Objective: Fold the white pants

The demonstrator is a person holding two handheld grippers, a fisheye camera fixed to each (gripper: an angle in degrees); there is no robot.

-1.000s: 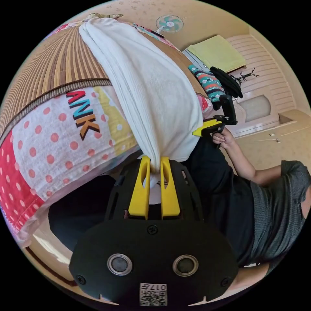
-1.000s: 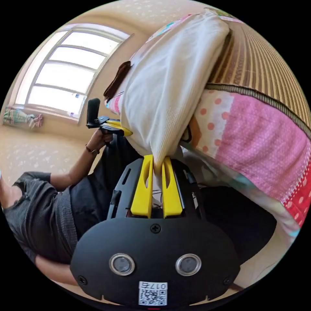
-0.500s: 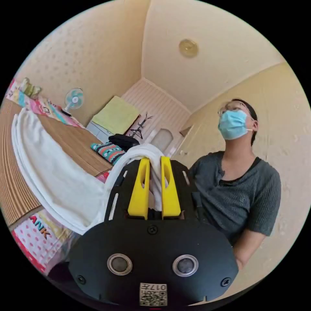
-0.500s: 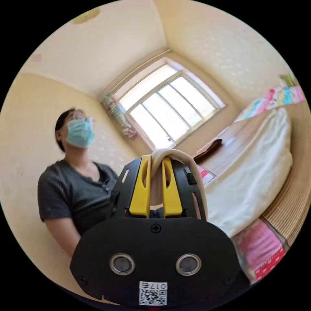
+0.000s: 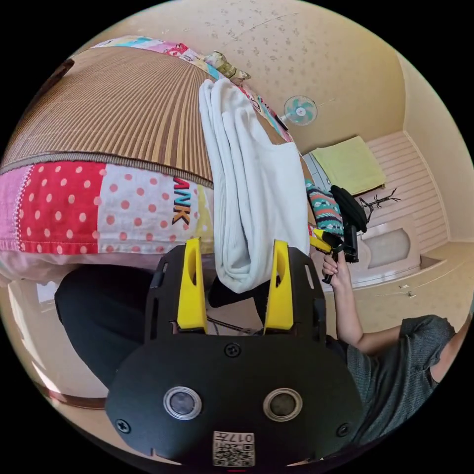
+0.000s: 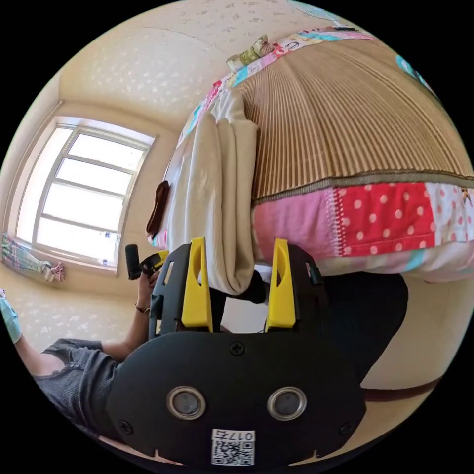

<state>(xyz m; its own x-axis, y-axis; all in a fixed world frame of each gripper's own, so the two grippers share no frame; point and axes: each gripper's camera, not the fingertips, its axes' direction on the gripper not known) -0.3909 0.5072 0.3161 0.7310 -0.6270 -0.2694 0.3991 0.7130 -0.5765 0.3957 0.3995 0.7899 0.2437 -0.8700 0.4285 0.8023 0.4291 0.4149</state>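
The white pants (image 5: 256,187) lie folded in layers on the striped bamboo mat (image 5: 118,113), their near fold hanging over the bed's edge. My left gripper (image 5: 234,247) stands open, its yellow jaws wide on either side of that fold without pressing it. In the right gripper view the white pants (image 6: 212,197) show the same hanging fold, and my right gripper (image 6: 237,247) is open around it. The other gripper (image 5: 323,242) appears beside the pants in the left gripper view, held in a hand. In the right gripper view the other gripper (image 6: 148,261) sits to the left.
A patchwork quilt (image 5: 98,207) with red dots covers the bed's side under the mat. A patterned garment (image 5: 323,212) lies at one end of the bed, a brown one (image 6: 158,207) at the other. A fan (image 5: 299,109), a window (image 6: 79,192) and the person's grey sleeve (image 5: 410,360) are nearby.
Both grippers came back down to the bed's edge and opened, letting go of the pants. The pants now lie folded over on themselves in more layers.
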